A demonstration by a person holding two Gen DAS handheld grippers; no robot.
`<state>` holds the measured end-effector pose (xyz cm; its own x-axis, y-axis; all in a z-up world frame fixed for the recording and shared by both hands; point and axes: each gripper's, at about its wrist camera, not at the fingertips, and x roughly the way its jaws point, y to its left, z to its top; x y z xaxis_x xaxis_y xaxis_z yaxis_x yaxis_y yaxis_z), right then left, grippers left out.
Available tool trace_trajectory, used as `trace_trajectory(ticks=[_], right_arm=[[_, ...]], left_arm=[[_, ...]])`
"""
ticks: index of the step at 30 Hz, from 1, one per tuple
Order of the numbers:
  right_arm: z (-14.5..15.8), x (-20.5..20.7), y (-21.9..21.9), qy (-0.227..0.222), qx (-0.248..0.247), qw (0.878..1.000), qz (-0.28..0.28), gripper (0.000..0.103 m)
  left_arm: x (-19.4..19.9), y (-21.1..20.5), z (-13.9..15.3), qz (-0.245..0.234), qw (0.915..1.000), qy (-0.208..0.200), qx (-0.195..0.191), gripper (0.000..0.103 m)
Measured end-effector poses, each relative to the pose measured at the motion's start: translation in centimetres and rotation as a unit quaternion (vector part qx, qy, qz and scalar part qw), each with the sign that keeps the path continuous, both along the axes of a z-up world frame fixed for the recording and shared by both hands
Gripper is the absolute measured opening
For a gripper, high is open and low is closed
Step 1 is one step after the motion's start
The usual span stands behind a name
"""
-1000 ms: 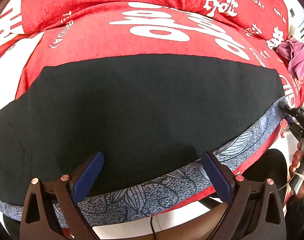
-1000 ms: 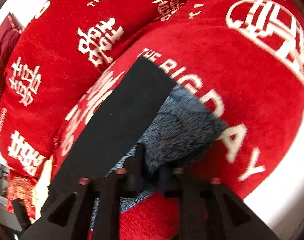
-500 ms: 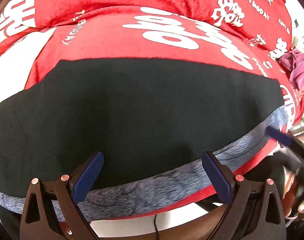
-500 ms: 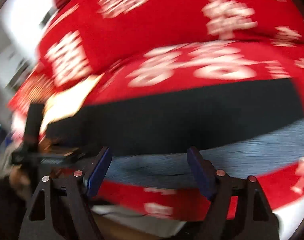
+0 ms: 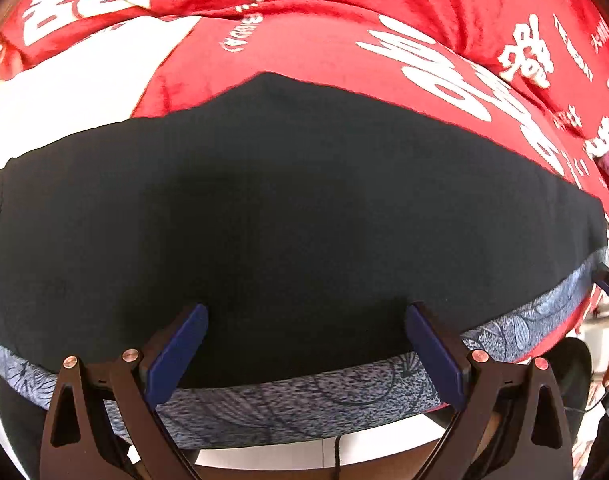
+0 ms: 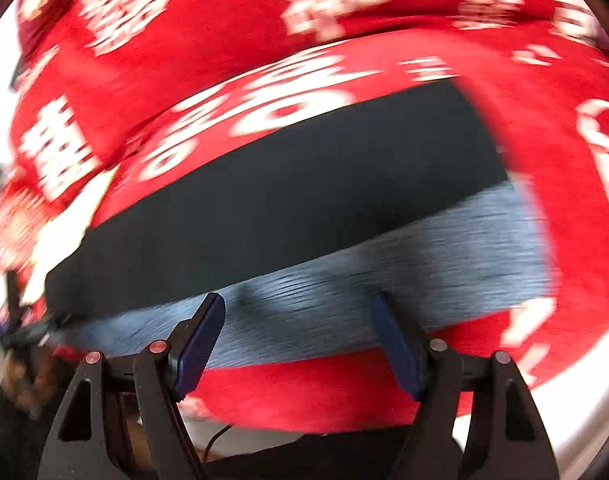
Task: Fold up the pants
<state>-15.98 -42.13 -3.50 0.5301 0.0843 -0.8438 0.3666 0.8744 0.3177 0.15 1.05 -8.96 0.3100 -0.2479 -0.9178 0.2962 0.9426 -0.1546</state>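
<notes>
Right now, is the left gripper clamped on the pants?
No: the left gripper is wide open over the black pants, its blue pads well apart with nothing pinched between them.

Right-wrist view of pants (image 6: 288, 200) motion-blurred.

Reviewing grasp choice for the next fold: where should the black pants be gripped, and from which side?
Grip the black pants at the near long edge, where the grey patterned layer shows as a free strip. Come in low from the near side: the open left gripper already straddles that edge, and the cloth lies flat on the red blanket.
</notes>
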Motion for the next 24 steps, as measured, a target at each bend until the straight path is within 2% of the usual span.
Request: trace_trajectory(ticks=[2, 4, 6, 8, 10, 12, 14, 17, 19, 20, 21, 24], right_arm=[[1.4, 0.6, 0.6, -0.005, -0.024, 1.0, -0.017, 0.08], [2.9, 2.2, 2.8, -0.042, -0.033, 0.998, 0.014, 0.081], [3.5, 4.7, 6.0, -0.057, -0.073, 0.994, 0.06, 0.083], [2.9, 7.6, 8.8, -0.05, -0.103, 0.988, 0.103, 0.083], [1.3, 9.9, 9.4, -0.028, -0.13, 0.984, 0.116, 0.083], [-0.4, 10.5, 7.0, -0.007, -0.128, 0.988, 0.089, 0.082], [-0.7, 9.5, 3.9, -0.026, -0.112, 0.992, 0.055, 0.082], [-0.7, 7.3, -1.5, 0.005, -0.134, 0.99, -0.049, 0.082], [0.0, 5.9, -3.5, -0.018, -0.076, 0.994, -0.081, 0.082], [0.5, 5.5, -3.4, -0.018, -0.081, 0.992, -0.09, 0.082], [1.2, 5.4, -2.2, -0.017, -0.102, 0.992, -0.079, 0.082], [2.1, 6.5, 2.9, -0.035, -0.11, 0.993, -0.01, 0.083]], left_arm=[[0.1, 0.0, 0.4, 0.001, 1.0, -0.007, -0.004, 0.098], [0.3, -0.2, 0.5, 0.001, 0.9999, -0.013, 0.001, 0.098], [0.6, -0.2, 0.5, 0.005, 0.9999, -0.012, 0.006, 0.098], [1.2, 0.6, 0.5, 0.017, 0.9997, -0.012, 0.011, 0.098], [1.6, 2.2, 0.6, 0.035, 0.9992, -0.013, 0.015, 0.098], [1.9, 4.6, 0.6, 0.062, 0.9979, -0.01, 0.017, 0.098], [2.4, 6.6, 0.4, 0.084, 0.9963, -0.007, 0.014, 0.098], [2.8, 8.7, 0.4, 0.114, 0.9935, -0.004, 0.003, 0.098], [2.7, 8.7, 0.8, 0.122, 0.9925, -0.011, -0.002, 0.098], [2.7, 8.3, 1.1, 0.121, 0.9924, -0.018, -0.004, 0.098], [2.8, 7.8, 1.3, 0.117, 0.9929, -0.022, -0.007, 0.098], [4.1, 5.0, 2.1, 0.087, 0.9956, -0.034, -0.005, 0.098]])
